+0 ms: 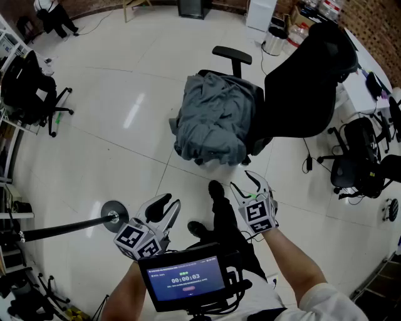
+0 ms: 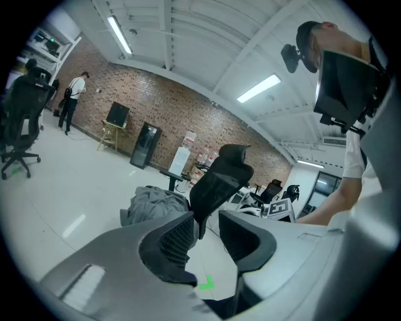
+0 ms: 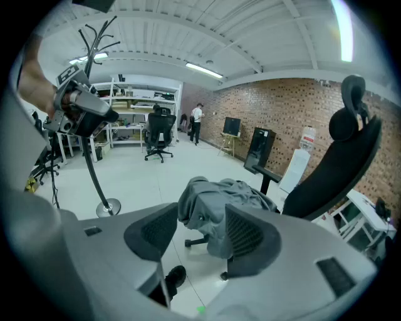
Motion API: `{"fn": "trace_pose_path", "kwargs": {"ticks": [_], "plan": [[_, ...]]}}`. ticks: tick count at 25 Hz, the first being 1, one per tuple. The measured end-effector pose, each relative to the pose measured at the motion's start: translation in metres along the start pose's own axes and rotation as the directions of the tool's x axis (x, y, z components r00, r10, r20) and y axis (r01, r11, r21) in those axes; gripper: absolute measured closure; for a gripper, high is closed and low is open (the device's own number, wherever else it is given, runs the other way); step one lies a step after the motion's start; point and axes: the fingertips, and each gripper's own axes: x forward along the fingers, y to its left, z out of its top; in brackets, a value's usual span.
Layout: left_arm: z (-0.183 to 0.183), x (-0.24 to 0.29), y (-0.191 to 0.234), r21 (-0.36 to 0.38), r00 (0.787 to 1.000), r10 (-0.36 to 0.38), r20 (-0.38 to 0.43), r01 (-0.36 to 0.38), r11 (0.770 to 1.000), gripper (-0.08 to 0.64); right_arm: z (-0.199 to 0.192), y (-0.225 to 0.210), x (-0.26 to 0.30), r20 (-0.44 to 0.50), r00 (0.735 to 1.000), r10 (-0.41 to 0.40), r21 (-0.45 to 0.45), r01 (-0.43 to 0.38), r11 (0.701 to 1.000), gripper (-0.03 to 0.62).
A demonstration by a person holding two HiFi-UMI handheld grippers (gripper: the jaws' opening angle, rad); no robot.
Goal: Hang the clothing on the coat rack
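Note:
A grey garment lies crumpled over the seat of a black office chair. The coat rack's round base stands on the floor at lower left, its pole running off to the left. My left gripper hangs open and empty just right of that base. My right gripper is open and empty, a short way in front of the chair. The right gripper view shows the garment beyond its open jaws and the rack at left. The left gripper faces the garment.
More office chairs stand at the right and far left. A white desk is behind the chair. A person stands far off at the top left. My shoes are between the grippers, with a screen below.

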Motion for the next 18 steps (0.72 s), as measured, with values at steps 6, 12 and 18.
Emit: {"fn": "trace_pose_path", "kwargs": {"ticks": [6, 12, 18], "plan": [[-0.008, 0.03, 0.029, 0.033, 0.999, 0.038, -0.023, -0.037, 0.999, 0.374, -0.028, -0.007, 0.046, -0.078, 0.997, -0.02, -0.011, 0.019, 1.0, 0.329], [-0.024, 0.062, 0.044, 0.035, 0.995, 0.024, -0.093, -0.021, 0.999, 0.364, -0.062, -0.01, 0.087, -0.156, 0.987, -0.044, 0.0, 0.044, 0.999, 0.261], [-0.036, 0.084, 0.053, 0.027, 0.99, 0.004, -0.144, 0.0, 1.0, 0.364, -0.105, -0.023, 0.129, -0.262, 0.961, -0.088, -0.017, 0.087, 0.996, 0.259]]}}
